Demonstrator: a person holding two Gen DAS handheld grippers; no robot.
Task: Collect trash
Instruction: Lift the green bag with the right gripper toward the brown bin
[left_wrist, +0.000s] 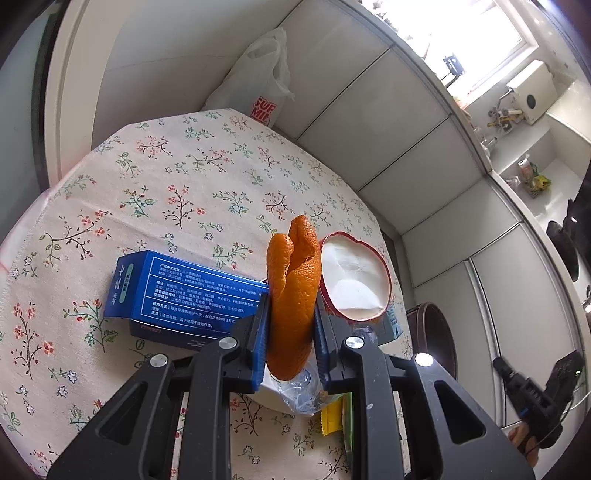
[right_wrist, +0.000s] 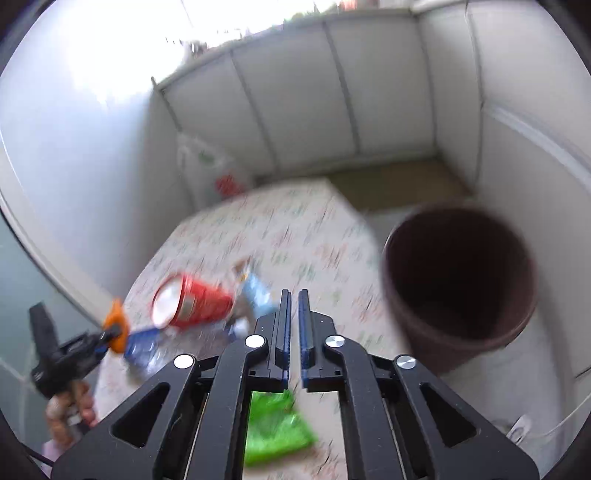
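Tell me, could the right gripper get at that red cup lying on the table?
Probably yes. The right gripper holds nothing, and the red cup lies on its side just ahead-left with nothing between them; the left gripper with its orange peel stays beyond.

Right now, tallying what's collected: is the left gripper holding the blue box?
No, the left gripper clamps orange peel; the blue box lies on the table.

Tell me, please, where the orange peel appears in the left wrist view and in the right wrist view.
Left wrist view: the orange peel stands in the lower centre, clamped between the left gripper fingers.
Right wrist view: the peel is a small blurred orange shape at the left edge, at the tip of the left gripper seen from afar.
Shared landmark: the red cup lying on its side on the floral tablecloth, just beside the peel.
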